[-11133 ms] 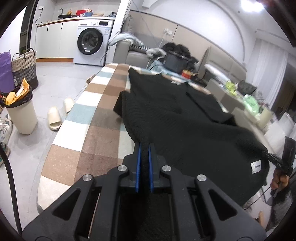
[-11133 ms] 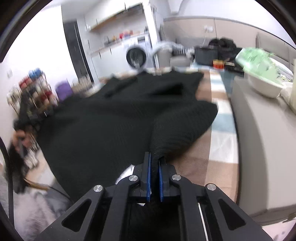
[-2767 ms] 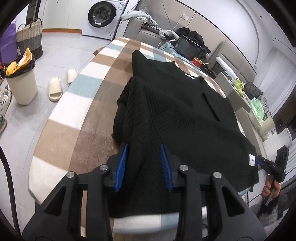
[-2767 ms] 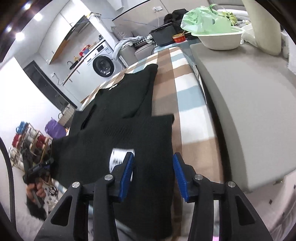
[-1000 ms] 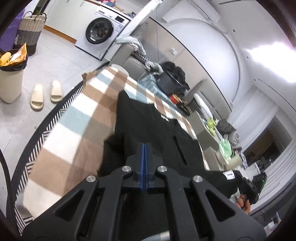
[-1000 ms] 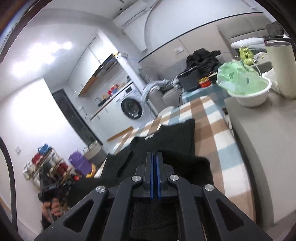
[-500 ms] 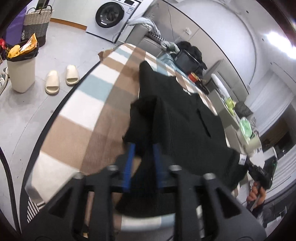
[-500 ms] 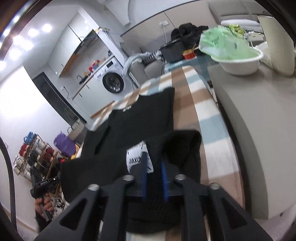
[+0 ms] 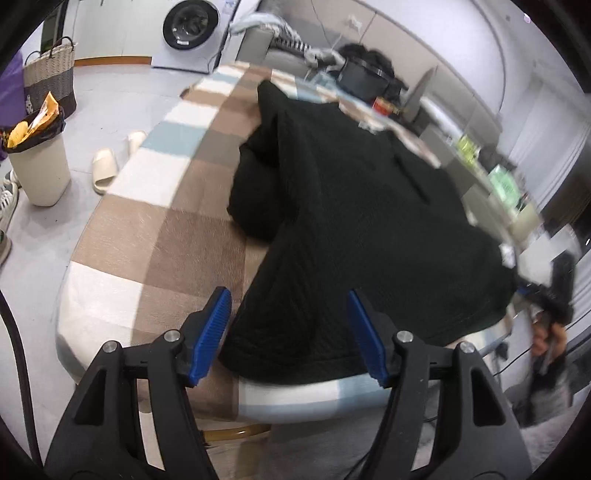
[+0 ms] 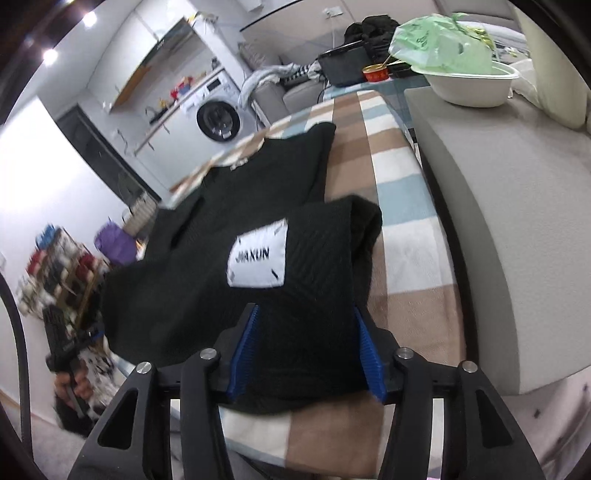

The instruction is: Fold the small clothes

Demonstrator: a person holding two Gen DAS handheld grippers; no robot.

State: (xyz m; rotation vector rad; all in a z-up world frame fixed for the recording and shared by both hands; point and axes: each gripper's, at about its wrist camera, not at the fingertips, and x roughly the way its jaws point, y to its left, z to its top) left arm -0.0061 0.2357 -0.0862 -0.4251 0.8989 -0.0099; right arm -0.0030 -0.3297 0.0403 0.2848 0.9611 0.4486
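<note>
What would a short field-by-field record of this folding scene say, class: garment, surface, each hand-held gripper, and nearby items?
garment: black knitted sweater with white label, lying on the surface
surface: brown, white and blue checked table cover
left hand-held gripper: jaws opening, sweater hem between them
right hand-held gripper: jaws opening, sweater fold between them
nearby: white bowl, white washing machine

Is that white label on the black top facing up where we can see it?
Yes, the white label lies face up on the black top.
</note>
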